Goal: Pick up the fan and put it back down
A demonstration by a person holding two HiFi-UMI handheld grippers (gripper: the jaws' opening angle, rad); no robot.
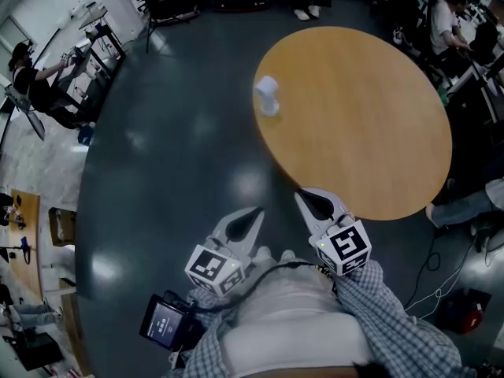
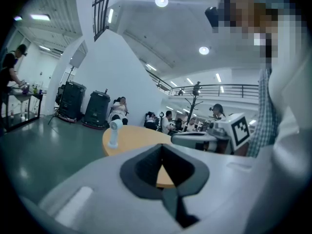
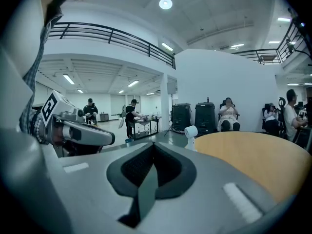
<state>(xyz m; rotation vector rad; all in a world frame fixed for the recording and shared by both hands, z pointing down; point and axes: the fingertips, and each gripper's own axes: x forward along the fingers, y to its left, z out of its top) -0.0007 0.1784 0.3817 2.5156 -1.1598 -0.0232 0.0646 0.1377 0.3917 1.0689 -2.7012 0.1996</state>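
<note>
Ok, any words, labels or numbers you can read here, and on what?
None can be read.
Small white fan on the round wooden table: no label visible.
Left hand-held gripper and right hand-held gripper: their cubes bear black-and-white square patterns, no letters.
Lit screen on the black device at the person's waist: too blurred to read.

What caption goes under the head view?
The left gripper and right gripper, both shut, face a white fan on a round table.
</note>
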